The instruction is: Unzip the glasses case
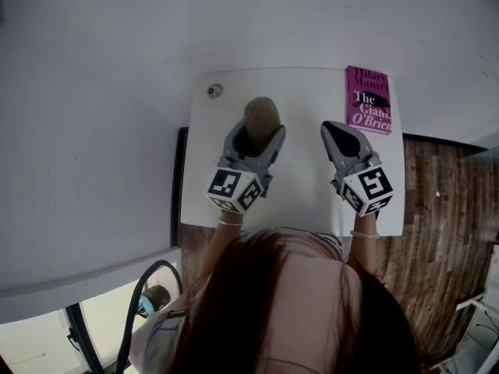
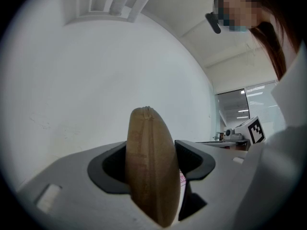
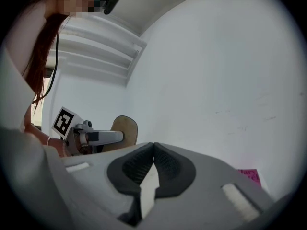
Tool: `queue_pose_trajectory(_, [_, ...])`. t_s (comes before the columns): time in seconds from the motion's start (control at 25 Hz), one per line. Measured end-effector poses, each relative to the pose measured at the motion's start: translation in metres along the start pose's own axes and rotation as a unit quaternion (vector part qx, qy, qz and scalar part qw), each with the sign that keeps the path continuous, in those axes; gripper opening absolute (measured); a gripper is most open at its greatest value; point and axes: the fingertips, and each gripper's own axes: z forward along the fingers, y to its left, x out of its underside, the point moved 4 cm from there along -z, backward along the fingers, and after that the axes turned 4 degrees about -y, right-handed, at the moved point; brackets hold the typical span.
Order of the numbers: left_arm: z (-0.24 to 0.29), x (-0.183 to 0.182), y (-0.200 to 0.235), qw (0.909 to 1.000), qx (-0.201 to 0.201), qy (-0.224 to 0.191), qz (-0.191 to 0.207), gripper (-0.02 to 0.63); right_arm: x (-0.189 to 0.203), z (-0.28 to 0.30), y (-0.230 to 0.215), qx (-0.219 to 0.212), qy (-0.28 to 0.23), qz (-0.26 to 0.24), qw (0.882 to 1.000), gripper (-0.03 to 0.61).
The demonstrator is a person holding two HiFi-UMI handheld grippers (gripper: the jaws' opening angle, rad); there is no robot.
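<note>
A tan oval glasses case (image 1: 261, 115) stands on edge over the small white table (image 1: 304, 185), clamped between the jaws of my left gripper (image 1: 258, 133). In the left gripper view the glasses case (image 2: 151, 169) fills the gap between the dark pads, its seam facing the camera. My right gripper (image 1: 341, 133) hovers to the right of the case, apart from it, with its ribbed pads meeting and nothing between them. From the right gripper view the glasses case (image 3: 123, 132) and the left gripper (image 3: 98, 138) show at the left. I cannot make out a zip pull.
A pink book (image 1: 368, 100) lies at the table's far right corner; the book (image 3: 249, 175) also shows low in the right gripper view. A small round object (image 1: 215, 91) sits at the far left corner. White wall lies behind, wooden floor (image 1: 437, 209) to the right.
</note>
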Motion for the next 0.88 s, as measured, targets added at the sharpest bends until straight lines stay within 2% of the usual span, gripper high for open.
queue_pose_trajectory(0.88, [-0.0012, 0.0039, -0.0069, 0.9999, 0.002, 0.010, 0.003, 0.296, 0.0054, -0.0074, -0.0007, 0.004, 0.004, -0.002, 1.000, 0.003])
